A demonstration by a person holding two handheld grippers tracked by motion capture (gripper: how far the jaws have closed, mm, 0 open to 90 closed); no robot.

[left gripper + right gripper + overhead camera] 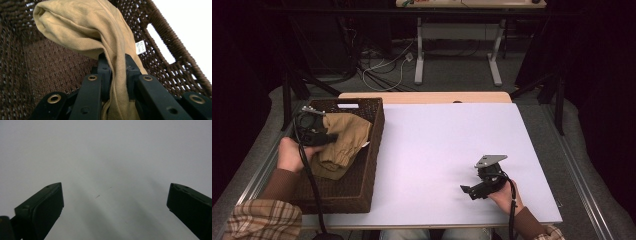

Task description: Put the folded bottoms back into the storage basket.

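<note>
A tan cloth garment (342, 142) lies bunched in a dark brown wicker basket (372, 165) at the table's left side. My left gripper (328, 137) reaches into the basket and is shut on a fold of the tan cloth (100, 32); in the left gripper view the fabric is pinched between the two black jaws, with a small white label (140, 47) on it. My right gripper (466, 190) rests low over the white table near the front right, held by a hand. In the right gripper view its jaws stand wide apart, with nothing between my right gripper's (115, 205) fingers.
The white tabletop (437, 145) spreads between the basket and the right hand. A wooden strip (422, 97) runs along the far edge. Beyond it stand a white desk frame (457, 50) and floor cables (382, 70). The basket wall has a handle cut-out (160, 42).
</note>
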